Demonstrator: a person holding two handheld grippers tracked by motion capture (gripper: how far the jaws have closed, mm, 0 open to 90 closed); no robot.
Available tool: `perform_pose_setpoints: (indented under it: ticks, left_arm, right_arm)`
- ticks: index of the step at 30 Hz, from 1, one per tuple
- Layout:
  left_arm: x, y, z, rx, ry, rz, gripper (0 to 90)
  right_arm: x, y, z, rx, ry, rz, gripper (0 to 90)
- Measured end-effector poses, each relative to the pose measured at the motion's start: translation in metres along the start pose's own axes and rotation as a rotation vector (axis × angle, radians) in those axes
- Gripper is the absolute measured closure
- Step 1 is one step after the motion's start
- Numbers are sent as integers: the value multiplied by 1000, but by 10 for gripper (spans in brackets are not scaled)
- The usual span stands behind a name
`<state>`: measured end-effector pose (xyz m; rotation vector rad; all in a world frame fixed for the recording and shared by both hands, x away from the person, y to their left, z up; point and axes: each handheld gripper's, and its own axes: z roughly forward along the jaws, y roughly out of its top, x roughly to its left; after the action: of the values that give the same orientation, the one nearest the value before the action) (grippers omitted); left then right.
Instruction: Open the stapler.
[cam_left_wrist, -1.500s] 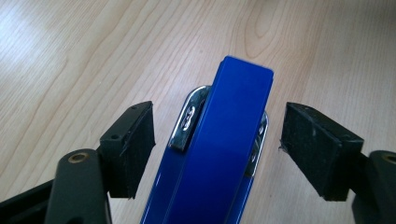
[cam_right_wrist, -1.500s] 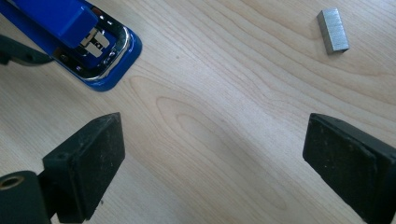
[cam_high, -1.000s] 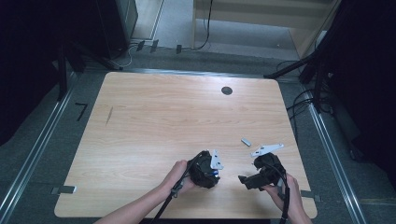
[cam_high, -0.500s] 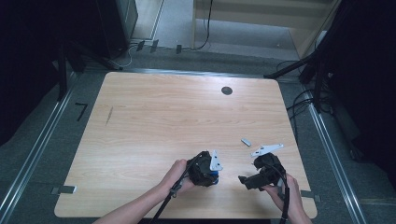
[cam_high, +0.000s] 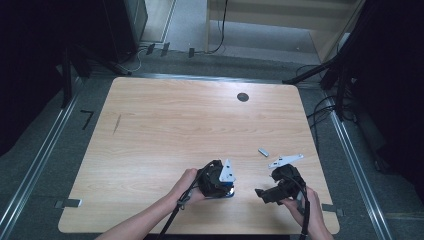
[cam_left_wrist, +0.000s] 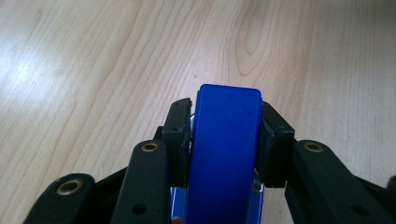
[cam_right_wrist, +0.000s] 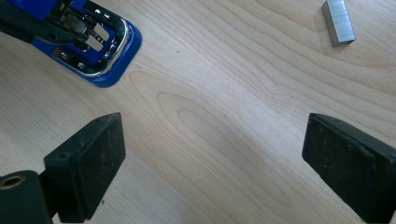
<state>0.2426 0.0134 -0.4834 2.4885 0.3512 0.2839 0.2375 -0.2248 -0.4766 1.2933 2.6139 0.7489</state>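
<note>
A blue stapler (cam_left_wrist: 226, 154) lies near the table's front edge, between the jaws of my left gripper (cam_left_wrist: 226, 135). The jaws have just been closing, and both pads now press on the stapler's blue top from either side. From above, my left gripper (cam_high: 220, 186) covers most of the stapler (cam_high: 227, 193). My right gripper (cam_high: 262, 194) sits to its right, low over the wood. In the right gripper view it (cam_right_wrist: 212, 163) stands wide open with nothing between the pads. That view also shows the stapler's open metal front (cam_right_wrist: 100, 44) and a strip of staples (cam_right_wrist: 340, 22).
The strip of staples (cam_high: 263, 151) lies on the table (cam_high: 165, 130) just behind the right gripper. A dark round cable hole (cam_high: 243, 97) sits near the far edge. Cables and dark stands ring the table on the floor.
My left gripper has edged very slightly to the left over the stapler. The right gripper has kept still.
</note>
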Motion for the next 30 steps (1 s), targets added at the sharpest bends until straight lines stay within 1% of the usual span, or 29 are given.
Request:
perform_pose_setpoints:
  ticks: [1,5,9,11,13,14,15,17,21,22,23,25,26,27,30]
  left_arm:
    - [0,0,-1,-8,-2,2,638]
    - [1,0,-6,-12,-9,14,647]
    - [1,0,-9,-18,-16,18,653]
    - [2,0,-12,-21,-21,32,654]
    - [1,0,-14,-28,-24,33,657]
    - [2,-1,-15,-31,-24,37,658]
    - [2,-1,-16,-32,-25,37,659]
    - [2,-1,-17,-33,-26,43,660]
    - [3,-1,-20,-34,-29,45,661]
    - [3,-1,-21,-36,-33,48,661]
    - [3,-2,-21,-38,-35,47,661]
    - [4,-2,-22,-40,-37,52,661]
    - [3,-2,-23,-40,-37,53,661]
    - [3,-2,-23,-41,-37,53,661]
    - [3,-2,-24,-41,-39,55,661]
  right_arm:
    - [0,0,0,-1,1,-5,65]
    - [3,1,1,-2,4,-8,68]
    - [4,2,1,-17,11,0,91]
    - [4,2,1,-31,27,1,94]
    - [6,3,1,-48,38,5,137]
    - [6,4,1,-64,54,4,135]
    - [7,5,1,-75,59,5,137]
    - [10,6,1,-95,74,13,163]
    - [17,10,4,-131,97,9,324]
    - [19,12,6,-139,102,8,382]
    - [21,13,7,-147,116,6,417]
    - [25,17,12,-154,132,11,520]
    - [27,19,14,-160,142,0,544]
    - [30,21,17,-156,148,-7,586]
    - [37,27,25,-142,161,-31,667]
